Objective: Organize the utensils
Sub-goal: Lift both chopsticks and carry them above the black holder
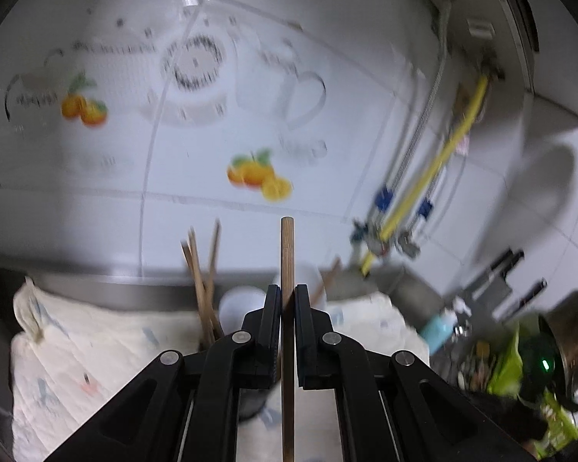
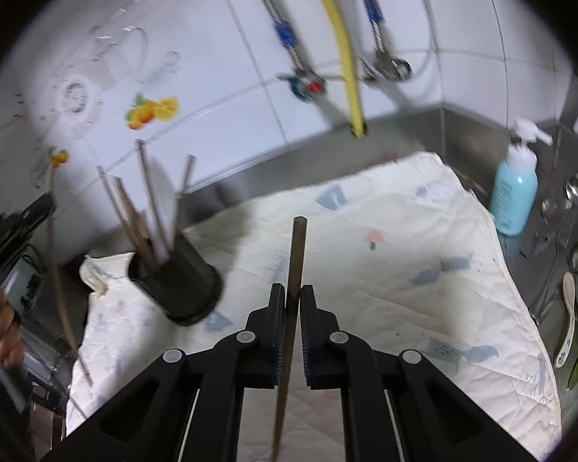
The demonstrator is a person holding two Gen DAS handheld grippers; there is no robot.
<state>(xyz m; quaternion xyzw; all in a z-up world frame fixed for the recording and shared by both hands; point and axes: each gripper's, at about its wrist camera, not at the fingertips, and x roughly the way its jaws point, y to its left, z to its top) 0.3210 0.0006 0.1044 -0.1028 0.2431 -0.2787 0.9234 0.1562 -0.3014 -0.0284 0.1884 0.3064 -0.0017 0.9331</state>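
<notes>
Left gripper (image 1: 288, 300): jaws clamped on an upright wooden chopstick (image 1: 287, 254).
Right gripper (image 2: 292, 302): jaws pinching a darker chopstick (image 2: 297, 258) — tip forward.
Holder: black cup (image 2: 181, 281) with several chopsticks, standing on the white cloth (image 2: 404, 250) — left of the right gripper.

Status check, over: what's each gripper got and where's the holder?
Left gripper shut on chopstick. Right gripper shut on darker chopstick. Black utensil holder upright on cloth, part-filled, path unobstructed.

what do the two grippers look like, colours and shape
Both the left gripper and the right gripper are matte black, with two flat parallel fingers on angled linkage arms joined by round silver pivot pins. The right fingers show blue ridged pads inside. No cables or markings show.
</notes>
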